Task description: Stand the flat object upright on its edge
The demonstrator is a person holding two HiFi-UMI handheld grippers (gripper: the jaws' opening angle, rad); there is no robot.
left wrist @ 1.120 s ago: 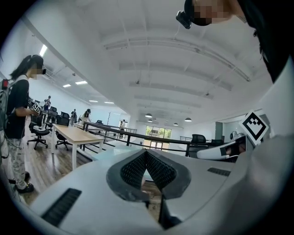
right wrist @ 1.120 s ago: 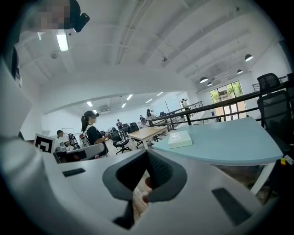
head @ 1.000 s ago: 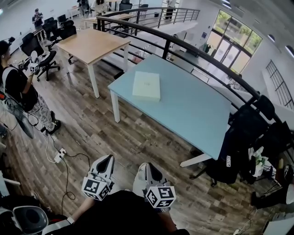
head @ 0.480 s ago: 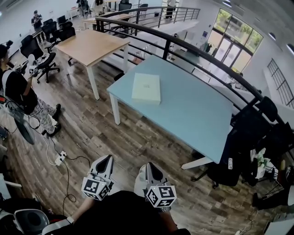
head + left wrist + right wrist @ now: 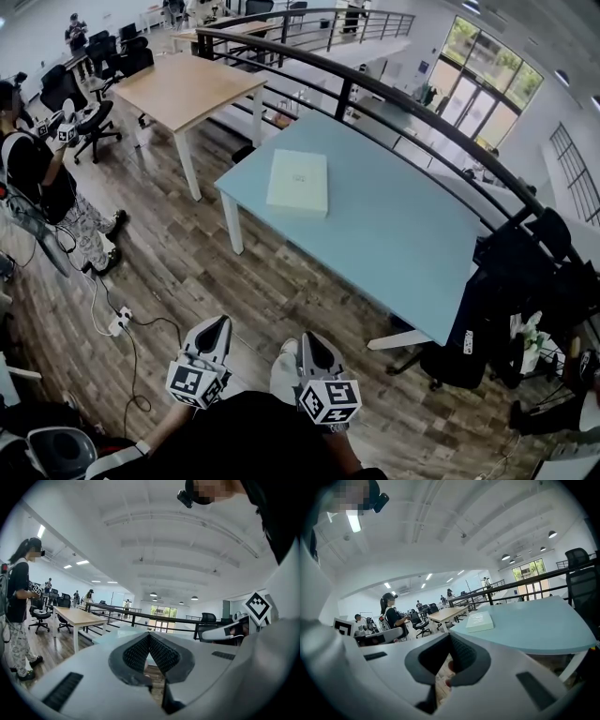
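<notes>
A flat pale box (image 5: 299, 183) lies on its broad face near the left end of the light-blue table (image 5: 394, 234); the right gripper view shows the box (image 5: 479, 620) as well. My left gripper (image 5: 215, 328) and right gripper (image 5: 309, 339) are held close to my body over the wood floor, well short of the table. Both are shut with nothing between the jaws. In the left gripper view the left gripper (image 5: 149, 634) points level toward the table edge. The right gripper (image 5: 451, 637) points slightly downward.
A wooden table (image 5: 186, 89) stands to the left of the blue one, behind it a black curved railing (image 5: 375, 94). A person (image 5: 37, 183) with grippers stands at far left. Black office chairs (image 5: 506, 309) crowd the right. A power strip and cable (image 5: 120, 319) lie on the floor.
The table and box have shifted slightly nearer and lower in the head view as I move toward them. Both grippers stay shut in the same pose.
</notes>
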